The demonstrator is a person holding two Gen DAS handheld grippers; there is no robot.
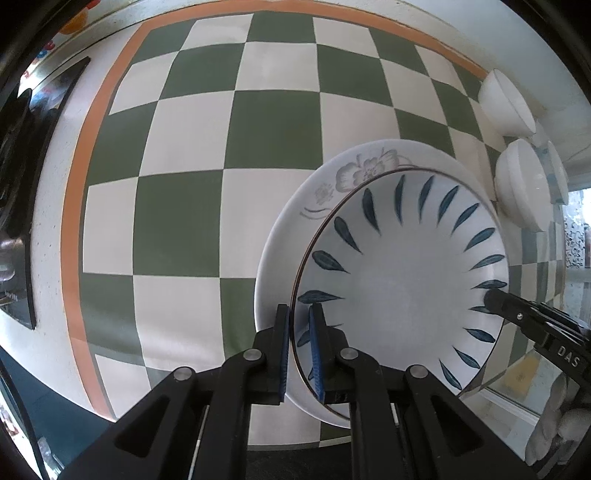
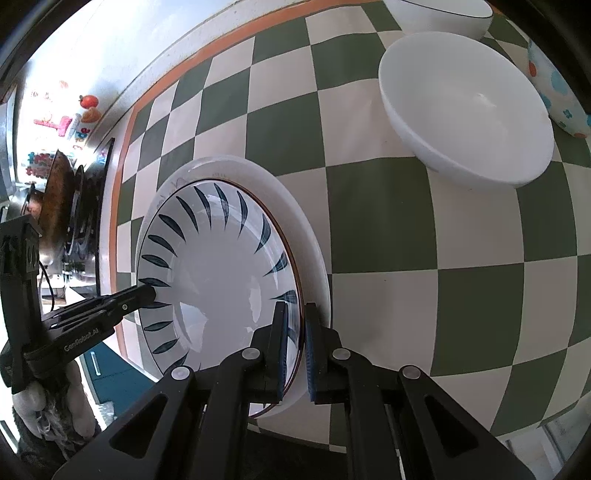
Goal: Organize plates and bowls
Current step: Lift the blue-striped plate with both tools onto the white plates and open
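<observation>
A white plate with blue leaf marks (image 1: 399,280) (image 2: 218,280) is held by its rim from both sides. My left gripper (image 1: 299,310) is shut on its left rim, and its tip shows in the right wrist view (image 2: 149,291). My right gripper (image 2: 295,306) is shut on the opposite rim and appears in the left wrist view (image 1: 493,297). Directly under the leaf plate lies a larger white plate with a grey flower print (image 1: 284,236) (image 2: 310,225) on the checked cloth. Whether the two plates touch I cannot tell.
Two white bowls (image 1: 506,103) (image 1: 521,184) stand to the right; the near one (image 2: 465,110) has another white bowl (image 2: 439,14) and a dotted bowl (image 2: 557,96) beside it. The green-and-white cloth (image 1: 221,129) has an orange border. Pans (image 2: 55,206) sit past its left edge.
</observation>
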